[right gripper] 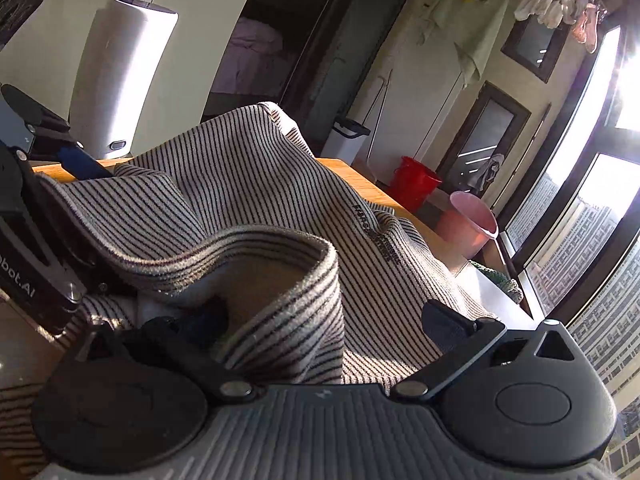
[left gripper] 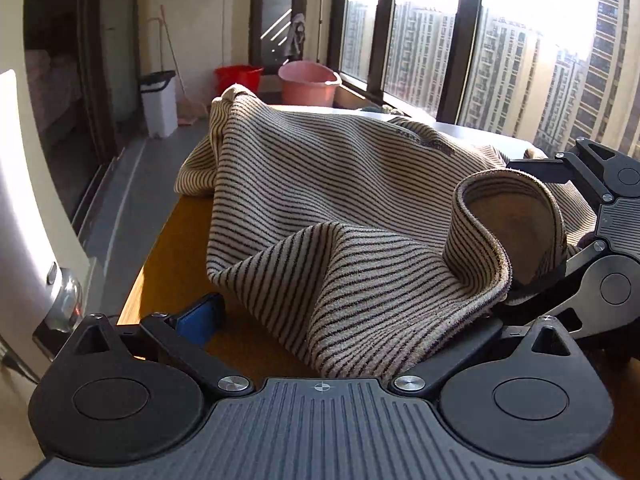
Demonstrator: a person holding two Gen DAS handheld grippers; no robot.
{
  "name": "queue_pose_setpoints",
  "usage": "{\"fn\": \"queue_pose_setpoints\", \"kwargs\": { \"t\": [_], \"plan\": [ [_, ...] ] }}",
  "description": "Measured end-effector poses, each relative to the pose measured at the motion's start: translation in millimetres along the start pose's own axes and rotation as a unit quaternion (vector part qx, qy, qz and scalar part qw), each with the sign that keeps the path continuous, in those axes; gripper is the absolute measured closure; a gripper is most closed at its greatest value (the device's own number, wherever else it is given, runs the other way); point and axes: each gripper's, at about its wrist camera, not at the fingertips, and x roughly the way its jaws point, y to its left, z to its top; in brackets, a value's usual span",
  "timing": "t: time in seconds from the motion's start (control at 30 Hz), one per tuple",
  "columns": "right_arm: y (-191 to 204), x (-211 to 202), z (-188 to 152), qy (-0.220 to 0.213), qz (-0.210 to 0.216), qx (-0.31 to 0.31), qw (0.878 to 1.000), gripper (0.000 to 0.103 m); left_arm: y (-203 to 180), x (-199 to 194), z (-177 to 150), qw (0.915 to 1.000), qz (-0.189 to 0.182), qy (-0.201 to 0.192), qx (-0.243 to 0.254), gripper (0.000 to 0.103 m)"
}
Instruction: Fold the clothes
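Striped top (left gripper: 320, 184) runs toward 12 o'clock (long axis); both grippers, left (left gripper: 340, 320) and right (right gripper: 320, 320), gape wide around its near hem, gripping nothing.

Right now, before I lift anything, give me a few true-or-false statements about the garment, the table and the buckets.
1. The garment is striped. True.
2. It lies flat and neatly folded. False: it is rumpled, with a rolled hem standing up near the right gripper.
3. It rests on a wooden table. True.
4. The left gripper is wide open with cloth between its fingers. True.
5. The pink bucket stands on the table. False: it stands on the floor beyond the table, by the window.
6. The red bucket is blue. False: it is red, beside the pink one.
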Motion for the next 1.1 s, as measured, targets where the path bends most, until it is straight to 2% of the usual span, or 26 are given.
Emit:
{"fn": "queue_pose_setpoints", "kwargs": {
  "t": [0.23,0.37,0.43,0.47,0.53,0.57,0.63,0.73,0.83,0.97,1.1],
  "plan": [
    [-12.0,4.9,1.4,-0.017,0.056,0.016,0.998,0.000,-0.2,-7.1,-0.1,0.9999,0.016,-0.003,0.002,0.000],
    [-22.9,2.4,-3.3,-0.016,0.054,0.048,0.997,0.000,-2.1,-9.4,0.7,0.9998,0.018,-0.006,0.007,0.000],
    [-22.6,0.5,-4.0,-0.003,0.020,0.058,0.998,0.000,1.6,-9.0,3.3,0.9997,0.019,-0.011,0.006,0.000],
    [-21.5,-0.7,-3.3,0.011,-0.005,0.063,0.998,0.000,4.3,-9.0,6.1,0.9992,0.033,-0.021,0.011,0.000],
    [-19.8,-7.1,-1.3,0.039,-0.052,0.077,0.995,0.000,9.5,-12.2,12.2,0.9930,0.099,-0.055,0.036,0.000],
    [-19.4,-13.7,-0.6,0.049,-0.065,0.088,0.993,0.000,13.3,-15.8,15.9,0.9895,0.121,-0.065,0.045,0.000],
    [-22.7,-25.1,0.2,0.086,-0.083,0.117,0.986,0.000,21.4,-27.9,23.0,0.9870,0.132,-0.075,0.052,0.000],
    [-27.8,-47.2,-2.4,0.105,-0.110,0.131,0.980,0.000,22.9,-49.9,28.2,0.9784,0.161,-0.104,0.078,0.000],
    [-30.7,-66.5,-4.7,0.108,-0.132,0.128,0.977,0.000,20.8,-65.9,33.6,0.9790,0.141,-0.113,0.095,0.000],
    [-33.2,-88.5,-12.7,0.095,-0.156,0.124,0.975,0.000,16.4,-80.8,43.1,0.9791,0.121,-0.135,0.092,0.000],
    [-45.3,-99.8,-18.3,0.080,-0.213,0.139,0.964,0.000,10.7,-95.7,53.1,0.9777,0.104,-0.160,0.088,0.000]
  ]
}}
